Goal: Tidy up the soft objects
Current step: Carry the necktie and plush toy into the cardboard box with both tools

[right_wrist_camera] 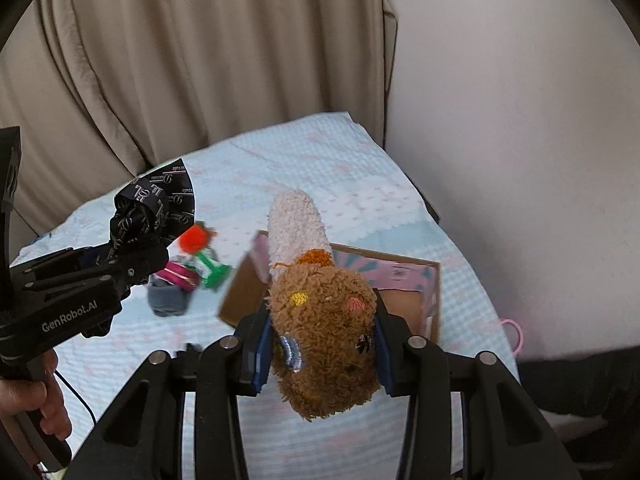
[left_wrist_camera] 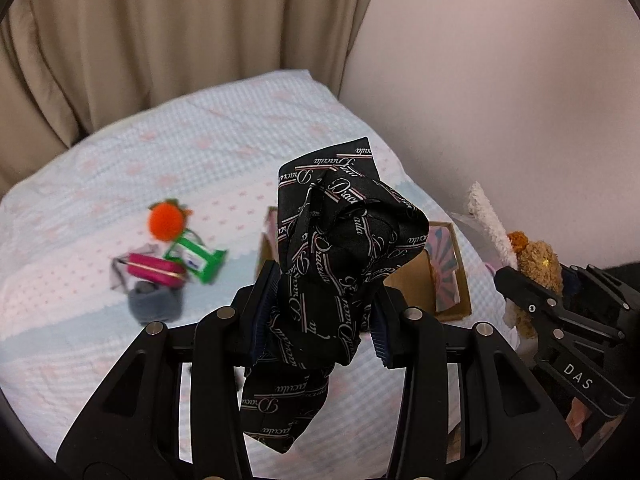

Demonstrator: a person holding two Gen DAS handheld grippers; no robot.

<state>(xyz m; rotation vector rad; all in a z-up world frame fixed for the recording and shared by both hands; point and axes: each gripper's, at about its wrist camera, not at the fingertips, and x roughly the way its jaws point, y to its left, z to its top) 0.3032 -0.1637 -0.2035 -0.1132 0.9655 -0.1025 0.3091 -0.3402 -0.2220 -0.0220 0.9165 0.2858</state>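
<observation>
My left gripper [left_wrist_camera: 324, 316] is shut on a bunched black printed scarf [left_wrist_camera: 340, 248], held in the air above the bed; the scarf [right_wrist_camera: 154, 208] also shows at the left of the right wrist view. My right gripper [right_wrist_camera: 320, 344] is shut on a fuzzy brown and white sock [right_wrist_camera: 324, 320], which sticks up between the blue pads. That sock [left_wrist_camera: 532, 256] appears at the right edge of the left wrist view. An open cardboard box [right_wrist_camera: 404, 300] with a pink patterned lining lies on the bed just beyond both grippers; the same box [left_wrist_camera: 444, 276] is partly hidden by the scarf.
On the bed [left_wrist_camera: 160, 160] lie an orange pompom [left_wrist_camera: 166, 220], a green wipes pack [left_wrist_camera: 194, 258], a magenta pouch [left_wrist_camera: 154, 270] and a grey sock [left_wrist_camera: 154, 304]. Beige curtains [left_wrist_camera: 160, 40] hang behind, a wall [left_wrist_camera: 500, 80] stands right. A hand [right_wrist_camera: 36, 404] holds the left gripper's handle.
</observation>
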